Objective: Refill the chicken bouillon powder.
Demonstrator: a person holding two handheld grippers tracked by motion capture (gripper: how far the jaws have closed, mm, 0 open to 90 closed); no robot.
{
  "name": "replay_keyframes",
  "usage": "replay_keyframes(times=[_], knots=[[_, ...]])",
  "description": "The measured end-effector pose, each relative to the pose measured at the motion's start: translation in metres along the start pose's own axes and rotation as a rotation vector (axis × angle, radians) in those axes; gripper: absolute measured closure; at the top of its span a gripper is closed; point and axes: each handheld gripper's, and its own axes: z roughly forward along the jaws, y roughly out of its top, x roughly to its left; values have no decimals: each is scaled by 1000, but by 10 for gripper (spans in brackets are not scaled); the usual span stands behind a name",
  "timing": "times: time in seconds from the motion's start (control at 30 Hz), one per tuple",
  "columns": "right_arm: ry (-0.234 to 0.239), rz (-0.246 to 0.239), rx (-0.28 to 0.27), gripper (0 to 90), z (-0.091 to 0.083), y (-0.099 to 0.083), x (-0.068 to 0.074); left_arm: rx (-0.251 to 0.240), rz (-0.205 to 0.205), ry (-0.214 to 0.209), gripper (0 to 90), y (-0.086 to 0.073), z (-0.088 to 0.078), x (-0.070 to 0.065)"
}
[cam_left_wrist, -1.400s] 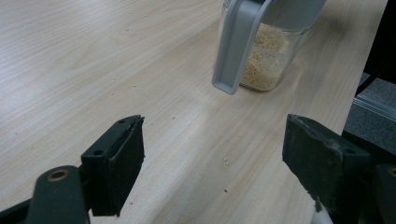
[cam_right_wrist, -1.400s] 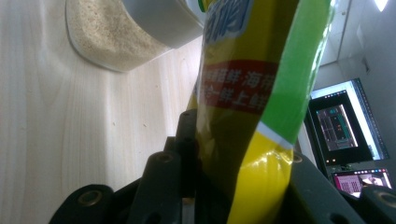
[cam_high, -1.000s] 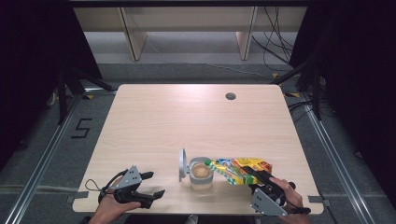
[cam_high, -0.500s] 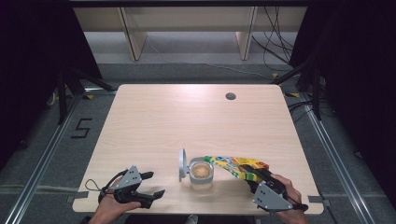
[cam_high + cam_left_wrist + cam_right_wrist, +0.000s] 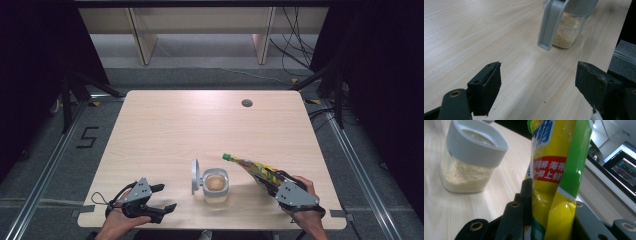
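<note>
A clear jar (image 5: 216, 184) of pale granules stands near the table's front edge, with its grey lid flap (image 5: 194, 176) swung open to the left. My right gripper (image 5: 268, 183) is shut on a yellow and green pouch (image 5: 255, 170), which slants up and left so its green tip ends just right of the jar. Its jaws have just been closing a little on the pouch (image 5: 551, 170), and the jar (image 5: 466, 170) sits close by on the left. My left gripper (image 5: 166, 197) rests open on the table left of the jar (image 5: 567, 30), nothing between its fingers (image 5: 486, 87).
The wooden table (image 5: 200, 130) has a round cable hole (image 5: 246, 103) at the back right. Crumbs (image 5: 545, 86) are scattered near the left gripper. The front table edge runs just below both hands. Shelving and cables stand beyond the far edge.
The right hand has shifted a little and the pouch's tip has lifted from over the jar's mouth to a point just right of it. The left gripper has stayed put.
</note>
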Motion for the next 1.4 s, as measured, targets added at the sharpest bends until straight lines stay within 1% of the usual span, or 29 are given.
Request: replay_keyframes(times=[0.1, 0.17, 0.23, 0.27, 0.3, 0.33, 0.4, 0.47, 0.57, 0.63, 0.67, 0.7, 0.77, 0.8, 0.83, 0.87, 0.93, 0.97, 1.0, 1.07, 1.1, 1.13, 1.17, 1.2, 1.23, 1.27, 1.3, 1.37, 1.4], knots=[[-2, 30, -5, 763, 5, -2, -2, 1, 3, 0, 204, 0, 0, 0], [-4, 33, -6, 765, 6, -3, -4, -1, 2, 0, 204, 0, 0, 0], [0, 73, -7, 770, 9, -5, -5, -2, 0, 1, 204, 0, 0, 0], [-3, 71, -12, 770, 10, -6, -6, -1, 2, 2, 204, 0, -1, 0], [3, 89, -1, 771, 10, -6, -7, -1, 2, 2, 204, 0, 0, 0], [-5, 102, -10, 771, 12, -7, -7, -2, 1, 2, 204, 0, 0, 0], [-3, 104, -11, 771, 13, -8, -8, -2, 0, 1, 204, 0, 0, 0], [7, 122, -6, 772, 16, -9, -9, -3, 0, 1, 204, 0, 0, 0], [-2, 127, -7, 772, 18, -10, -10, -2, 2, 2, 204, 0, 0, 0], [5, 149, -5, 773, 20, -11, -12, -2, 2, 2, 204, 0, -1, 0], [-8, 172, -1, 774, 21, -12, -12, -2, 2, 1, 204, 0, -1, 0], [-1, 172, 5, 775, 21, -13, -13, -2, 2, 1, 204, 0, -1, 0], [-5, 179, 7, 776, 21, -14, -14, -2, 2, 1, 204, 0, -1, 0], [-19, 199, 2, 776, 21, -16, -15, -2, 2, 1, 204, 0, -1, 0], [-19, 199, 2, 776, 21, -16, -15, -2, 2, 1, 204, 0, -1, 0], [-13, 220, 5, 776, 20, -17, -17, -2, 2, 1, 204, 0, -1, 0], [-21, 228, -7, 776, 20, -18, -17, -3, 2, 2, 204, 0, -1, 0], [-11, 231, 3, 775, 20, -18, -18, -3, 2, 2, 204, 0, -1, 0], [-19, 240, 5, 775, 20, -18, -18, -2, 2, 1, 204, 0, 0, 0], [-19, 247, 9, 775, 19, -18, -18, -2, 1, 1, 204, 0, -1, 0], [-23, 254, 8, 774, 19, -18, -18, -5, 4, 9, 204, 0, 0, 0], [-38, 260, 4, 773, 19, -19, -19, 3, 14, 13, 204, 0, -1, 1], [-38, 260, 4, 773, 19, -19, -19, 3, 14, 13, 204, 0, -1, 1], [-32, 279, 16, 771, 17, -19, -19, 3, 12, 13, 204, 0, -1, 1], [-32, 279, 16, 771, 17, -19, -19, -6, 1, 8, 204, 0, -1, 0], [-32, 276, 14, 771, 16, -20, -21, -2, 6, 10, 204, 0, -1, 0], [-35, 293, 18, 770, 15, -20, -20, -2, 8, 12, 204, 0, -1, 0], [-40, 289, 12, 770, 15, -20, -20, 1, 12, 12, 204, 0, -1, 0], [-44, 293, 19, 769, 13, -20, -19, -2, 2, 0, 204, 1, -1, 0]])
